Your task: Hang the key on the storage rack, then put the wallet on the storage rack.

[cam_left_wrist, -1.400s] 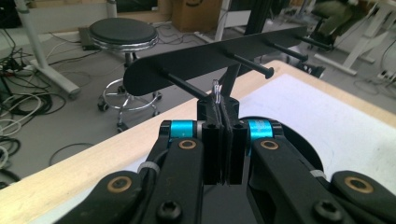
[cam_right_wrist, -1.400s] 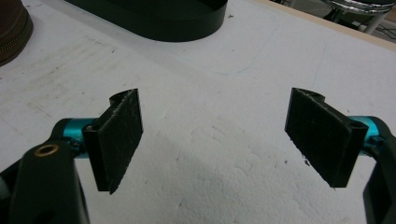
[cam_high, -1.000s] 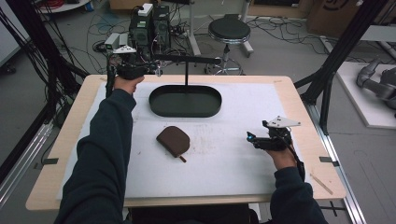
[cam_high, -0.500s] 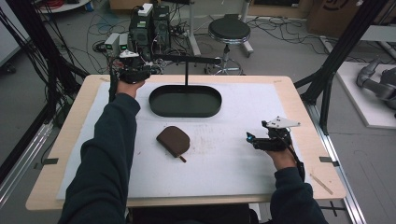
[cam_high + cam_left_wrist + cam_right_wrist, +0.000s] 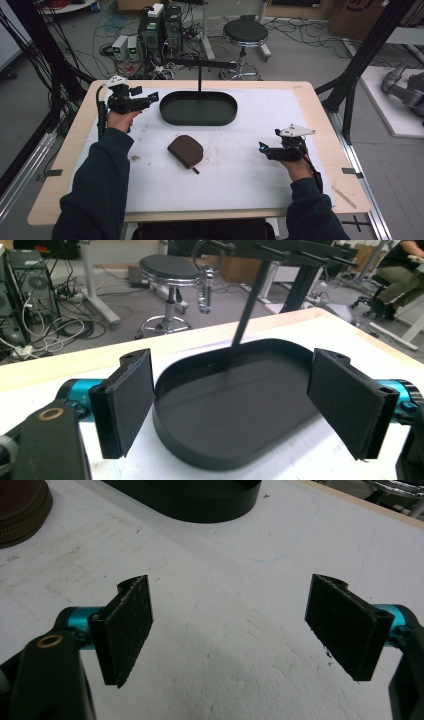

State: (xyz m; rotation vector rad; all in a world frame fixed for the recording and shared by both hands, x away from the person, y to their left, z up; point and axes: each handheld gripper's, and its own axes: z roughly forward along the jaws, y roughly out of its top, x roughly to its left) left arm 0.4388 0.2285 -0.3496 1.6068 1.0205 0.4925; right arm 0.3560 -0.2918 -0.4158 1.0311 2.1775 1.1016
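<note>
A black oval tray [image 5: 168,113] stands at the back of the white mat, with a thin post and a horizontal bar [image 5: 200,63] rising from it. In the left gripper view a metal key ring with a clip [image 5: 205,282] hangs from the bar's end. My left gripper [image 5: 151,98] hovers just left of the tray [image 5: 200,455], pointing at it. Its jaws have just been opening and now stand wide with nothing between them. A brown zip pouch [image 5: 185,150] lies mid-mat. My right gripper [image 5: 262,149] rests low at the right, open and empty [image 5: 230,625], aimed toward the pouch [image 5: 20,510].
The mat covers a wooden table [image 5: 325,130]. Beyond the far edge stand a round stool [image 5: 245,32], computer boxes [image 5: 160,25] and tangled cables. Black frame posts rise at both sides. A thin stick [image 5: 344,196] lies by the right front edge.
My left gripper has come away from the bar's left end, moving down and toward the person, and its jaws have opened. The right hand has stayed put.
</note>
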